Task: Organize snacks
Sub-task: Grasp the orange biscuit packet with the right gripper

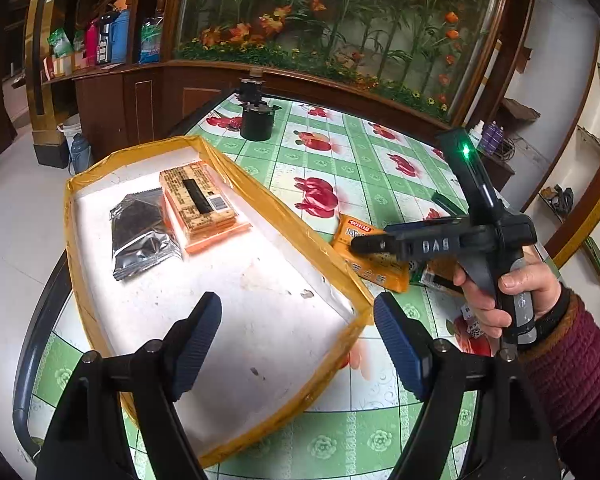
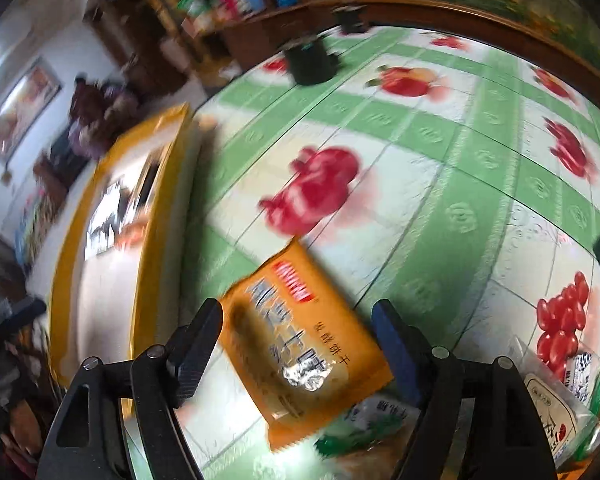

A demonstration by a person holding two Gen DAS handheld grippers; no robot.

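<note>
A shallow tray with a yellow-taped rim (image 1: pixel 260 192) and a white floor lies on the table's left part. In it a silver and black foil packet (image 1: pixel 140 228) lies beside an orange cracker pack (image 1: pixel 200 200). My left gripper (image 1: pixel 298 308) hangs open over the tray's near corner with nothing between its fingers. To the right of the tray, an orange snack packet (image 2: pixel 300 320) lies on the tablecloth. My right gripper (image 2: pixel 296 336) stands open with this packet between its fingers. In the left wrist view a hand holds the right gripper (image 1: pixel 364 245) just above that packet (image 1: pixel 374 272).
More snack packs lie near the front right: a green and white one (image 2: pixel 364 424) and a clear-wrapped one (image 2: pixel 552 408). A black cylinder (image 1: pixel 257 122) stands at the table's far side. A wooden cabinet with a flower panel (image 1: pixel 340 20) backs the table. The tray's rim (image 2: pixel 148 280) shows left of the right gripper.
</note>
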